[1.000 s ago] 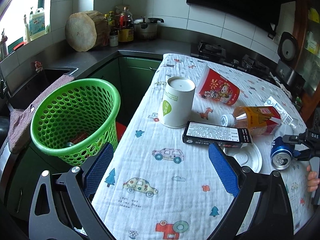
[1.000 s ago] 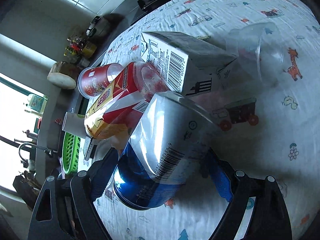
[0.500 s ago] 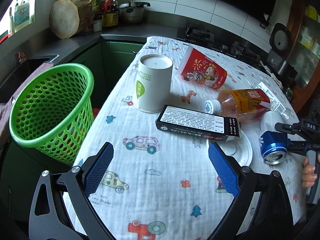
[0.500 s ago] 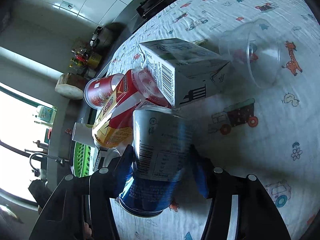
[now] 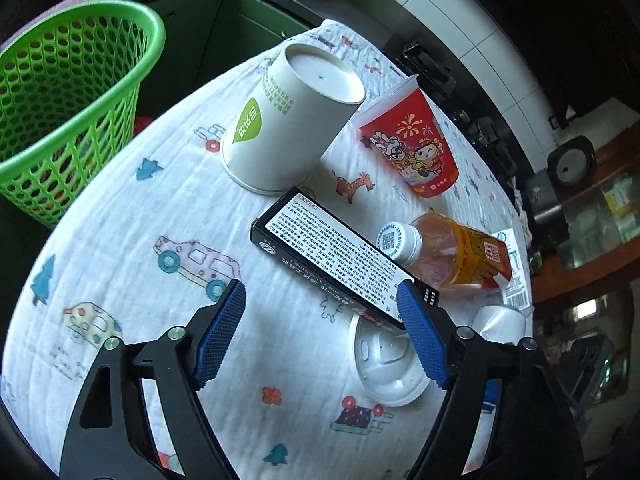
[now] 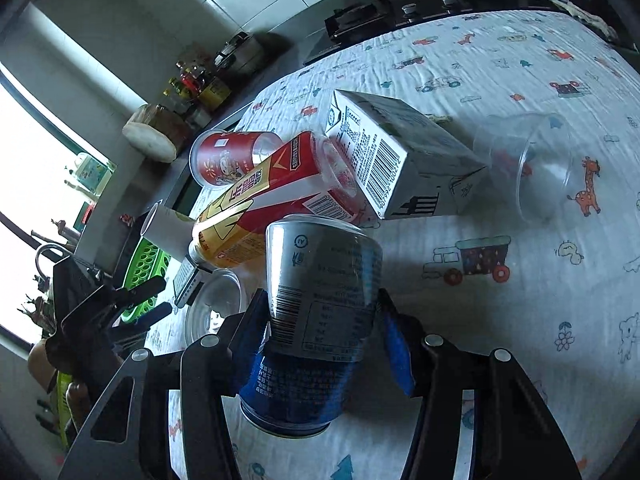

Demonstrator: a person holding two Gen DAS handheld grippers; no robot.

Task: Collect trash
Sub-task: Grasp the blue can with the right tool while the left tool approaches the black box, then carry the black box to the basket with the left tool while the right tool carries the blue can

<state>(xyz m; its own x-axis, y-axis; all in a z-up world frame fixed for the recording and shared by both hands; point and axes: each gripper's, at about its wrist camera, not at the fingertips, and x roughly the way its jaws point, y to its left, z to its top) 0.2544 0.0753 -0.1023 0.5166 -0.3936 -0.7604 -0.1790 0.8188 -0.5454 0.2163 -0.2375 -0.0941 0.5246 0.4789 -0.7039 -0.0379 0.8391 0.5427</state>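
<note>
My right gripper (image 6: 320, 312) is shut on a blue and silver can (image 6: 320, 280) and holds it just above the cloth-covered table (image 6: 520, 320). My left gripper (image 5: 320, 320) is open and empty, its fingers either side of the near end of a flat black box (image 5: 340, 256). Past the box stand an upturned white paper cup (image 5: 288, 120), a red cartoon cup (image 5: 412, 140) on its side and a plastic bottle (image 5: 448, 256) with an orange label. A white lid (image 5: 388, 368) lies under the box's end. A green basket (image 5: 68, 100) stands left of the table.
In the right wrist view a grey milk carton (image 6: 400, 160) and a clear plastic cup (image 6: 528, 164) lie beyond the can. The bottle (image 6: 272, 200) and red cup (image 6: 232, 156) lie left of the carton. A stove and counter with jars are behind the table.
My left gripper has moved forward and down toward the black box, tilting right. My right gripper has closed on the can, lifted it and turned it more upright.
</note>
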